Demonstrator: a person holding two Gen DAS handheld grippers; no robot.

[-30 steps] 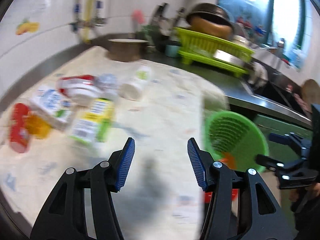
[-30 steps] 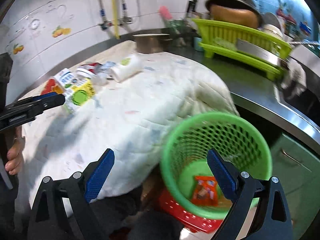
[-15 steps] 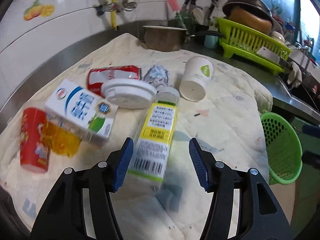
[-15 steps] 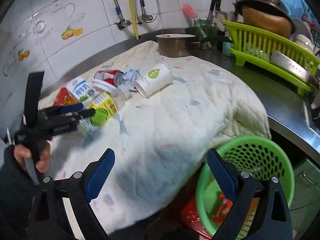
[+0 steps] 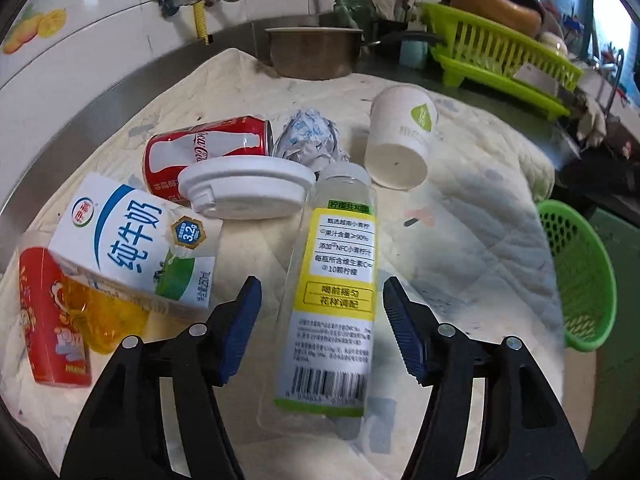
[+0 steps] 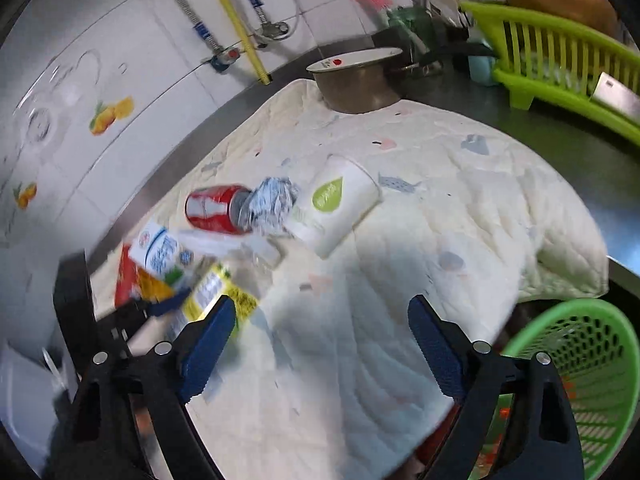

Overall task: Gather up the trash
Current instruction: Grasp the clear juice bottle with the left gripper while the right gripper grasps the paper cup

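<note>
A clear bottle with a yellow label (image 5: 336,292) lies on the quilted cloth (image 5: 460,240), its lower half between the open fingers of my left gripper (image 5: 322,330), which hovers over it. Around it lie a milk carton (image 5: 136,240), a white lid (image 5: 246,192), a red cola can (image 5: 200,150), crumpled paper (image 5: 308,140), a paper cup (image 5: 400,140) and a red snack pack (image 5: 48,316). My right gripper (image 6: 320,346) is open and empty over the cloth's near side. The green basket (image 6: 576,364) hangs at the cloth's right edge.
A metal pot (image 5: 316,52) stands at the back of the cloth. A green dish rack (image 5: 500,52) with a bowl sits on the steel counter to the right. A tiled wall with pipes (image 6: 236,20) runs behind.
My left gripper swung from the basket side to the trash pile and closed in over the yellow-label bottle. My right gripper lifted away from the basket and turned toward the pile.
</note>
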